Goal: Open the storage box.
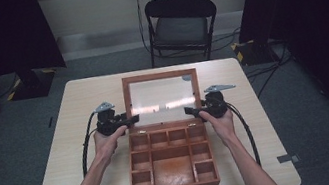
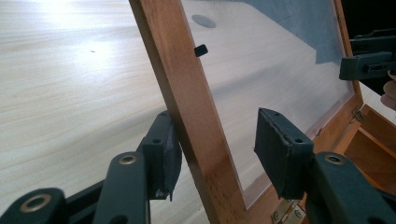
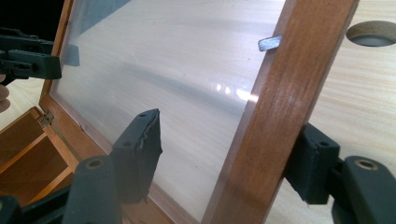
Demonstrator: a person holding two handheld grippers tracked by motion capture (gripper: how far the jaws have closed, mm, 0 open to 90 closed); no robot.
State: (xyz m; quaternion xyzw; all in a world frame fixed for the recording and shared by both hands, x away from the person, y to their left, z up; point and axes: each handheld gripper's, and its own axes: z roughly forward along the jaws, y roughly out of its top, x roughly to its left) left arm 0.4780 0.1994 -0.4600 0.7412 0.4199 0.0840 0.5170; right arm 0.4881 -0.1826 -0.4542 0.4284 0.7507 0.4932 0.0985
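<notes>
— Tool status, left one (image 2: 212, 161)?
— Its jaws straddle the lid (image 1: 162, 98) frame's side rail, outer pad touching the wood, inner pad clear: open, gripping nothing.
— And the right tool (image 3: 224, 158)?
— Same on the opposite rail, inner pad off the glass.
— Where's the box (image 1: 171, 160)?
— At the surface's (image 1: 61, 155) centre, lid upright at 12 o'clock, compartments toward 6.

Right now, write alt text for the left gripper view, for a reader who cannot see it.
The left gripper straddles the wooden side rail of the box's raised glass lid: one of its fingers is against the rail's outer face, while the other stands apart from the glass. Behind lies the pale wooden table; the right gripper shows at the lid's far edge.
</notes>
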